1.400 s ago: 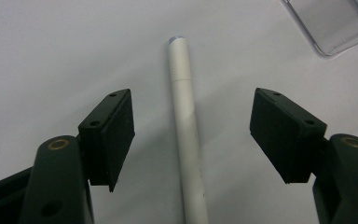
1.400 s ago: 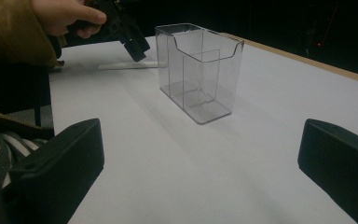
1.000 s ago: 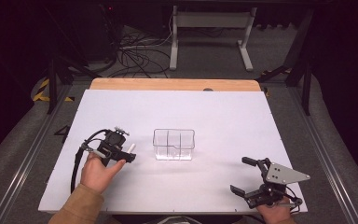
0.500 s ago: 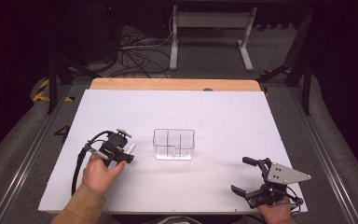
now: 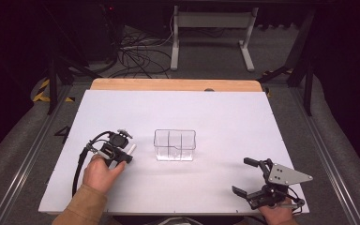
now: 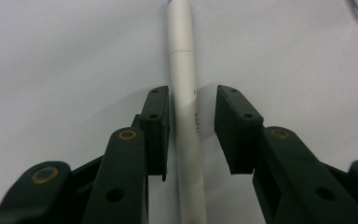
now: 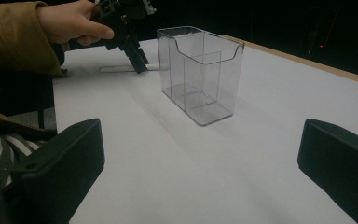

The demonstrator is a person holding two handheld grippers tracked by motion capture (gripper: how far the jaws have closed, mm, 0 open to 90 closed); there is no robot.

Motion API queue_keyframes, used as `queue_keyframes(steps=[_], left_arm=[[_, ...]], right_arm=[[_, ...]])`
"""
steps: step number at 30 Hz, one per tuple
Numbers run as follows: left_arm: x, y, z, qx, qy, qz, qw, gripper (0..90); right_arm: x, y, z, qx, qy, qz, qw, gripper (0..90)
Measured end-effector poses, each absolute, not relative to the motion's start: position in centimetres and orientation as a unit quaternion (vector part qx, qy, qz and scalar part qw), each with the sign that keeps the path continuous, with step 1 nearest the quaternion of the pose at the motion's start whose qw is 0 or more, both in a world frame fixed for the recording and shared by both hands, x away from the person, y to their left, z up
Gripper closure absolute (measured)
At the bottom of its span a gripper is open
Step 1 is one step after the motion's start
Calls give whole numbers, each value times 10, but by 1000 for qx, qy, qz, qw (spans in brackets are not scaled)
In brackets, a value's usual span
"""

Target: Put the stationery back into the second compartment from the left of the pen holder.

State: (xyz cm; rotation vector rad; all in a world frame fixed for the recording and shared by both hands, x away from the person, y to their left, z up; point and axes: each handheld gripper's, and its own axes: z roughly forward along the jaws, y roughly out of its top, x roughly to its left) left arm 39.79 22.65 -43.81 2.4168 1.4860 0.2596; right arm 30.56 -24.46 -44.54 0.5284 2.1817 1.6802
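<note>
Pen lined up for a grab

The white pen (image 6: 182, 93) is straddled lengthwise by the left gripper (image 6: 192, 128), jaws not yet closed; the right gripper (image 5: 255, 178) is parked wide open.

A clear divided box (image 5: 175, 145) stands upright on the table (image 5: 225, 117), about midway between its left and right edges and somewhat nearer the front edge. Left of the box, a pen (image 6: 182, 79) lies flat on the table, with the left gripper (image 5: 120, 153) straddling it (one jaw on each side). The right gripper (image 5: 249, 177) sits by the front right corner, well apart from the box.
</note>
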Motion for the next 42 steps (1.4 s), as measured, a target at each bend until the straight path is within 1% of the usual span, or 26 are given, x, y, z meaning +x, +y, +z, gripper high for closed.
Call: queue_keyframes(steps=[5, 12, 29, 35, 42], left_arm=[[399, 226, -439, 841, 513, 92, 147, 694], [400, 228, -439, 839, 516, 91, 148, 780], [401, 230, -438, 842, 511, 86, 151, 789], [399, 231, -432, 839, 507, 86, 176, 789], [392, 236, -417, 831, 493, 114, 230, 790]], right_arm=[[306, -244, -446, 186, 767, 592, 166, 10], [306, -244, -445, 183, 769, 589, 168, 11], [306, -244, -446, 185, 769, 588, 167, 13], [306, -244, -446, 186, 768, 590, 166, 13], [306, -244, -446, 185, 768, 590, 168, 13]])
